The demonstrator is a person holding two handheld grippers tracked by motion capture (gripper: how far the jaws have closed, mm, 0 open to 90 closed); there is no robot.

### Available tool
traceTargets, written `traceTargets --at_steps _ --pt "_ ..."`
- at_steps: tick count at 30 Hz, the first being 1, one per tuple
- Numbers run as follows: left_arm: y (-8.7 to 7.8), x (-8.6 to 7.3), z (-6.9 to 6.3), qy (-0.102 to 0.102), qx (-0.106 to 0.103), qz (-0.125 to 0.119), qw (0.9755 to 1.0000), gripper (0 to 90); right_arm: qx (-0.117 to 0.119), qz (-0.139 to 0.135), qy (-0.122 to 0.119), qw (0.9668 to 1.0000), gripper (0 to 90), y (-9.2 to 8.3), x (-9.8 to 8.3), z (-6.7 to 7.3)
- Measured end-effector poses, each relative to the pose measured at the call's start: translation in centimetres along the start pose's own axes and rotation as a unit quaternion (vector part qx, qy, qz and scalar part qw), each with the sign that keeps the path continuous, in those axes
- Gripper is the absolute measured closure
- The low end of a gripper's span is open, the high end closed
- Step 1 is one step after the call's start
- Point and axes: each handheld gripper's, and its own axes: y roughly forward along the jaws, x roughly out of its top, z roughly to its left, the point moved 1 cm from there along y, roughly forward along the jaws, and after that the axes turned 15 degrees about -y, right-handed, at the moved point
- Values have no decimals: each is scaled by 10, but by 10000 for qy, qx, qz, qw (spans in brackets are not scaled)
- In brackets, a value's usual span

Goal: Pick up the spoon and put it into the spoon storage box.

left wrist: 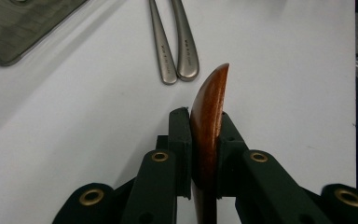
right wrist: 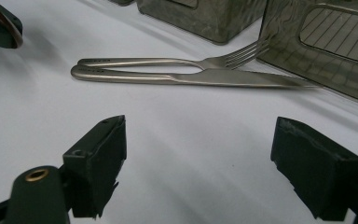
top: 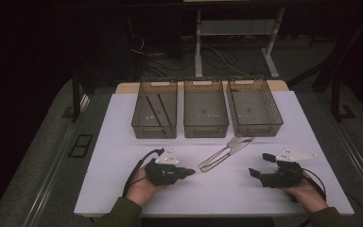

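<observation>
Wooden piece [left wrist: 208, 126], reddish-brown and tapering to a rounded tip, sits clamped in my left tongs [left wrist: 204, 140], jaws pressing both flat sides. Its long axis runs straight out along the jaws, tip poking past them; what kind of utensil it is I can't tell. In the high view my left tongs [top: 183, 172] hover low over the white tabletop [top: 123, 142], pointing toward the fork [top: 231, 144] and knife [top: 220, 158]. Those two lie side by side just ahead of the wooden tip, handle ends nearest it, not touching. My right tongs [top: 260, 165] are spread wide with nothing between them; fork [right wrist: 177, 61] and knife [right wrist: 186, 78] lie crosswise ahead of them. Three smoky bins stand farther out: left bin [top: 155, 109], middle bin [top: 205, 109], right bin [top: 255, 108]. My guess: the wood goes to a bin. Left bin lies ahead-left of my left tongs, which are nearer it, so the piece's axis needs swinging toward it.
</observation>
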Motion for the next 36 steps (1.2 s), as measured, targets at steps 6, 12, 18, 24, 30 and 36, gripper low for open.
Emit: traceTargets --at_steps 6,12,18,24,30,36 --pt "-7 9 3 -117 39 -126 9998 795 48 -94 52 9999 173 0 1 1" --pt "-10 20 7 -193 45 -225 9996 795 84 -82 31 9999 117 0 2 2" --pt "-11 29 10 -263 52 -262 9993 795 -42 1 -28 10000 107 1 3 4" --pt "-11 43 14 -341 -4 -317 9989 795 69 27 -95 9999 90 2 3 7" --pt "-10 65 18 -320 39 -410 9986 795 131 18 -121 9998 91 3 3 7" --pt "-6 87 24 -306 73 -515 9982 795 123 -16 -118 9999 90 4 2 7"
